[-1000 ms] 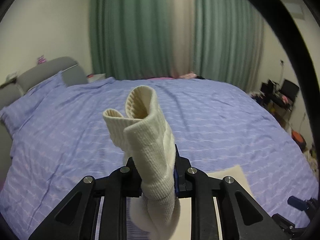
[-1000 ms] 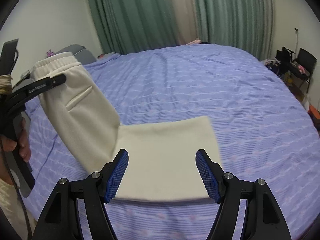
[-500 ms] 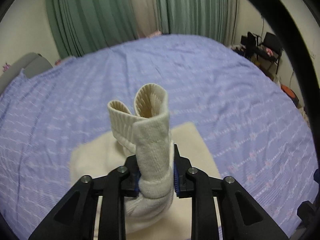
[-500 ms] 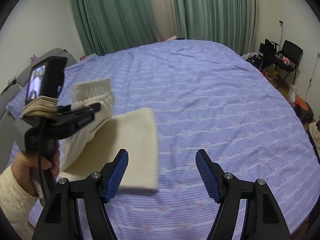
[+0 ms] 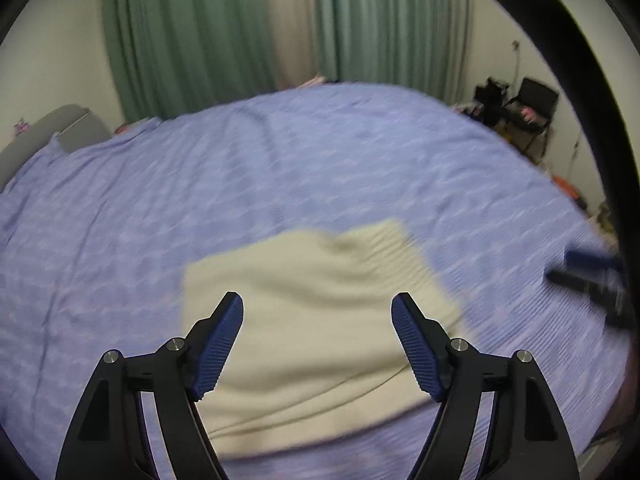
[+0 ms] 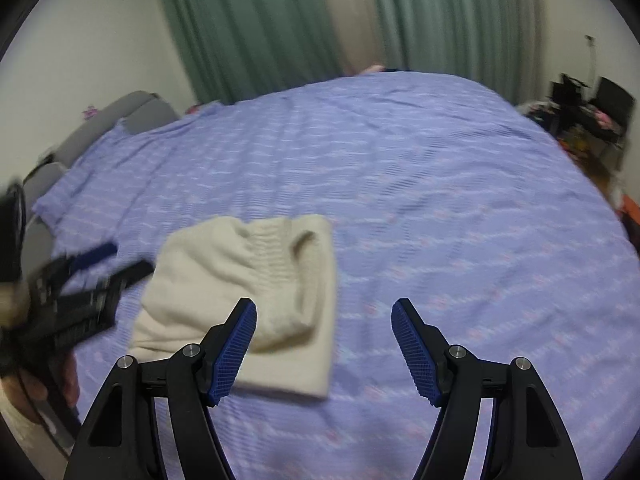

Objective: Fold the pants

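Observation:
The cream pants (image 5: 320,320) lie folded in a flat bundle on the purple bedspread (image 5: 280,168), ribbed waistband on top. In the left wrist view my left gripper (image 5: 318,308) hovers just above the bundle, its jaws opening and nothing between its pads. The right wrist view shows the same pants (image 6: 248,292) left of centre, waistband slightly rumpled. My right gripper (image 6: 324,312) stands open over the bundle's right edge, holding nothing. The left gripper (image 6: 92,276) appears blurred at the left edge there, a hand below it.
Green curtains (image 5: 208,28) hang behind the bed. A grey headboard (image 6: 132,108) sits at the back left. A dark chair and clutter (image 5: 520,108) stand by the right wall. The bedspread stretches wide beyond the pants. The right gripper (image 5: 592,280) shows blurred at the right edge.
My left gripper carried the waistband down onto the folded legs and let it go, its jaws spreading apart. The right gripper shifted sideways and stayed open.

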A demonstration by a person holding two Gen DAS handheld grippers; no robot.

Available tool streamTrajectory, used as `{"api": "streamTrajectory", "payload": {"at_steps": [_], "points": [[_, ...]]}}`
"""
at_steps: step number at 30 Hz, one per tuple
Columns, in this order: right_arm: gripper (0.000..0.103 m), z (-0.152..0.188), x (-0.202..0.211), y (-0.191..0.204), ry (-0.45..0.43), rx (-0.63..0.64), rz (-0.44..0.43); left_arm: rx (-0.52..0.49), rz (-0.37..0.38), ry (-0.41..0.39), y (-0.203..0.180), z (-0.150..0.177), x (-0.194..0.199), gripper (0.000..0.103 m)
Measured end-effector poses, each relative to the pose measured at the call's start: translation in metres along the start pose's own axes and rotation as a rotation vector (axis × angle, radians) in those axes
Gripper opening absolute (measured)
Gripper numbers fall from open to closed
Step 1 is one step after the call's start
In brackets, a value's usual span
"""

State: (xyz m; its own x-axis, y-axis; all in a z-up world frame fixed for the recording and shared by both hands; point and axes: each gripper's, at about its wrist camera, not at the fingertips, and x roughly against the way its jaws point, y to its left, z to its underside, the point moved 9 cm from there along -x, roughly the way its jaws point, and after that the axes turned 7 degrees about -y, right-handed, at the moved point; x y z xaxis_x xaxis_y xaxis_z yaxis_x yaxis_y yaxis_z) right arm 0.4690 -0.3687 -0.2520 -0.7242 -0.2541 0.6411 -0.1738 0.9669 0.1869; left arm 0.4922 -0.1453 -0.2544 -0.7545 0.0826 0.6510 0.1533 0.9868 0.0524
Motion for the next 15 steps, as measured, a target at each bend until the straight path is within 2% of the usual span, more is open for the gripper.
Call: {"api": "streamTrajectory", "payload": {"at_steps": [3,6,10,13,15], "points": [[0.071,-0.005,-0.032,0.018,0.009,0.038,-0.046,-0.011,-0.045,0.046,0.034,0.035,-0.001,0.076],[0.071,-0.01,-0.066,0.033,0.017,0.072,-0.076,-0.007,-0.067,0.059,0.051,0.06,-0.001,0.075],[0.071,-0.012,-0.104,0.04,0.033,0.087,-0.082,-0.059,-0.067,0.077,0.047,0.092,-0.008,0.075],[0.071,-0.015,-0.126,0.04,0.035,0.108,-0.064,-0.133,-0.074,0.097,0.036,0.115,-0.022,0.067],[0.071,-0.018,-0.138,0.043,0.032,0.135,-0.055,-0.147,-0.088,0.119,0.036,0.127,-0.033,0.061]]}}
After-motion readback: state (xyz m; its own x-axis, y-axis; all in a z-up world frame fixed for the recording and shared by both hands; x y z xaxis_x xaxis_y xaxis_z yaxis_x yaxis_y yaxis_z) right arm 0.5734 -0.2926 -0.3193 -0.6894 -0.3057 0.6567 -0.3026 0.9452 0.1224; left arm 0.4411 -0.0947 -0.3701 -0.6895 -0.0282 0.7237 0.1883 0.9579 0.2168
